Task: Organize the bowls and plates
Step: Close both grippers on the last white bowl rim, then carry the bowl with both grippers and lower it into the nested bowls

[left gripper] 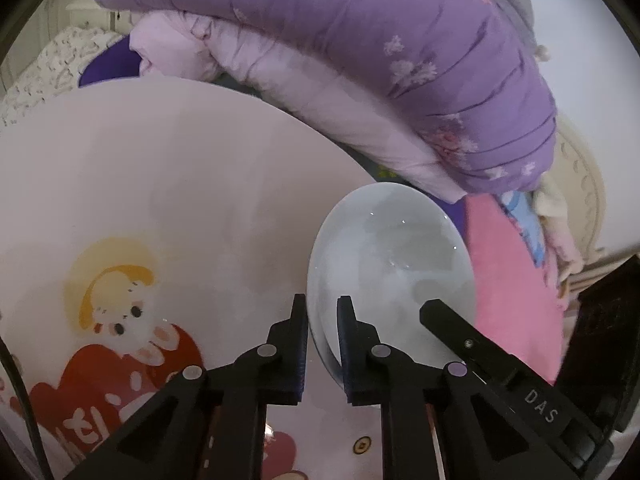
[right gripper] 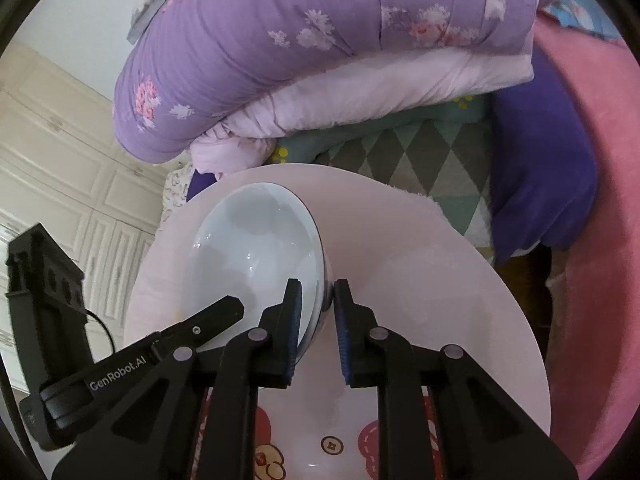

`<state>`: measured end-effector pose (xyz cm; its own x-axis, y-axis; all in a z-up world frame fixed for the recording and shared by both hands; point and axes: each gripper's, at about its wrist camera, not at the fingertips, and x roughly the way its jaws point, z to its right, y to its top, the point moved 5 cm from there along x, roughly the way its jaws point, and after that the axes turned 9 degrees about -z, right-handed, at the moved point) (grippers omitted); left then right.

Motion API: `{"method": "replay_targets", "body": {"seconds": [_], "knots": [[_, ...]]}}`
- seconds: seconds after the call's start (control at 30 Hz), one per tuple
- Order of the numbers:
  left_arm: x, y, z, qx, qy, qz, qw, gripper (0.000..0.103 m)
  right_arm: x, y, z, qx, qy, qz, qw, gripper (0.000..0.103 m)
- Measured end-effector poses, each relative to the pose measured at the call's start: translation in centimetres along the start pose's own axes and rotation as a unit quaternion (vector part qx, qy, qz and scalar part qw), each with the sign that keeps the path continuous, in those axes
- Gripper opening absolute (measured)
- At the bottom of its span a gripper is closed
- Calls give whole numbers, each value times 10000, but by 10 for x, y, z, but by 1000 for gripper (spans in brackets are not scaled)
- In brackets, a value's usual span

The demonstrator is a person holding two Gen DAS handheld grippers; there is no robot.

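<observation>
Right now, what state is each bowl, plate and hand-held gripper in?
White bowl: empty, upright, gripped at its rim from two sides, over the table.
Left hand-held gripper: shut on the bowl's rim.
Right hand-held gripper: shut on the bowl's rim.
Round pink table: cartoon print, no plates visible on it.

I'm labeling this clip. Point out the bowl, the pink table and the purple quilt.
bowl (right gripper: 256,248), right wrist view, inner wall.
pink table (left gripper: 180,184), left wrist view, bare top.
purple quilt (right gripper: 280,40), right wrist view, floral face.

White letters "DAS" stand on the black right tongs' arm (left gripper: 536,400); "GenRobot.AI" stands on the black left tongs' arm (right gripper: 120,376).
</observation>
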<state>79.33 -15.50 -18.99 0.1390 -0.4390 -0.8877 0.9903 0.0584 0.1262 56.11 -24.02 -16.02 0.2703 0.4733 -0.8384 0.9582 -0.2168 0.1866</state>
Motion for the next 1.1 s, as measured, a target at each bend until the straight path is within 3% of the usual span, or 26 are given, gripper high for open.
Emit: {"method": "replay_targets", "body": {"seconds": [0.17,0.57,0.83,1.1], "knots": [[-13,-11,-3,19,-73,99,9999,10,-7,-8,-8,-73,-35,15,10000,16],[-108,-61,-23,65,-187,660,9976,11,-46,-41,-74,-581,2,243,9980,16],[-189,-114,-68,-128,-227,951,9951,11,-58,-71,-138,-1048,123,273,9940,16],[-244,-164,-121,-360,-266,1128,9926,10,-46,-104,-192,-1454,203,101,9891,17]]}}
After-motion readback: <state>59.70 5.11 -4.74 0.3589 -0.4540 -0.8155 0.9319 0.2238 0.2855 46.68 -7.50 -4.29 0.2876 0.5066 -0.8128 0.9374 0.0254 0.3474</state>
